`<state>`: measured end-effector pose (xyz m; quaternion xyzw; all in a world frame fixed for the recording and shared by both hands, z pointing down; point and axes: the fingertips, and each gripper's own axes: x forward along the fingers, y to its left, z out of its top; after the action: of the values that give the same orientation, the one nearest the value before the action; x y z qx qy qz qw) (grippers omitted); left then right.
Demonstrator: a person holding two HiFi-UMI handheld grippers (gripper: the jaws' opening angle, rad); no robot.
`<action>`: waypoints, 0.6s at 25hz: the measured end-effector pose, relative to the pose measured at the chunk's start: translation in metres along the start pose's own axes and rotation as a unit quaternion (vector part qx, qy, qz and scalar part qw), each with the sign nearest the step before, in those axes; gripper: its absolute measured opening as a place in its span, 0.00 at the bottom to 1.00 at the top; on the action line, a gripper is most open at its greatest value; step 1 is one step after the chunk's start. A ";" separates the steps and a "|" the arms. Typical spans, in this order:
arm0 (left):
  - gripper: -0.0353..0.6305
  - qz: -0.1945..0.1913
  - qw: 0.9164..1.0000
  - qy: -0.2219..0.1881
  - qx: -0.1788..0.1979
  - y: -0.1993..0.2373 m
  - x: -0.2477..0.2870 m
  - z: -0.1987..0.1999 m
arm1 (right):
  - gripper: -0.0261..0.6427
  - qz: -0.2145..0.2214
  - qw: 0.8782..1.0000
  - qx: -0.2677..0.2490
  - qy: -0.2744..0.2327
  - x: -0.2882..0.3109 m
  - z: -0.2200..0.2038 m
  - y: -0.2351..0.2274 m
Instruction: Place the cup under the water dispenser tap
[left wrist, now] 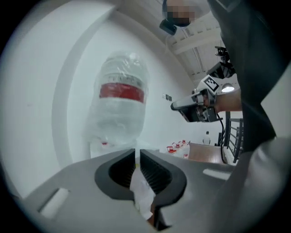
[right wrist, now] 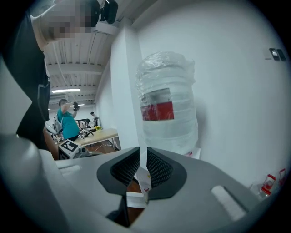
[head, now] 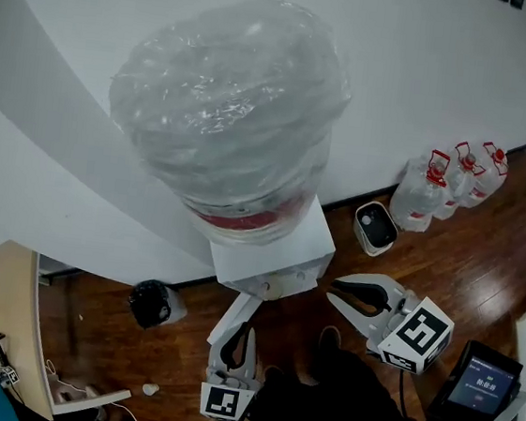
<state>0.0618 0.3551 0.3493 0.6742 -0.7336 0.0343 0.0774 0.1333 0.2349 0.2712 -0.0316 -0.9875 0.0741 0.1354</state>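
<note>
Three water jugs [head: 460, 180] near dispenser [head: 277, 249]

The left gripper [head: 235, 341] is held close in front of the body, jaws pressed fully together and pointing away from the person. The right gripper [head: 333, 294] sits further out to the side and higher up. Its jaws are likewise drawn together, with only a thin slit between them, and angled inward across the left one's line. Both point roughly level, tipped slightly down.
</note>
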 end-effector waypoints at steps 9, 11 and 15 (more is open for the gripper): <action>0.06 -0.012 0.999 -0.047 0.008 0.043 -0.120 0.063 | 0.11 -0.015 1.000 -0.011 -0.024 0.040 0.023 0.120; 0.06 -0.013 0.998 -0.055 -0.003 0.054 -0.138 0.070 | 0.11 -0.018 0.999 -0.008 -0.027 0.048 0.023 0.138; 0.06 -0.030 0.997 -0.065 0.003 0.057 -0.162 0.085 | 0.07 -0.020 0.999 0.007 -0.036 0.049 0.021 0.171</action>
<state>0.0124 0.5065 0.2426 0.6970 -0.7164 -0.0098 0.0284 0.0876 0.4043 0.2373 -0.0087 -0.9916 0.0793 0.1017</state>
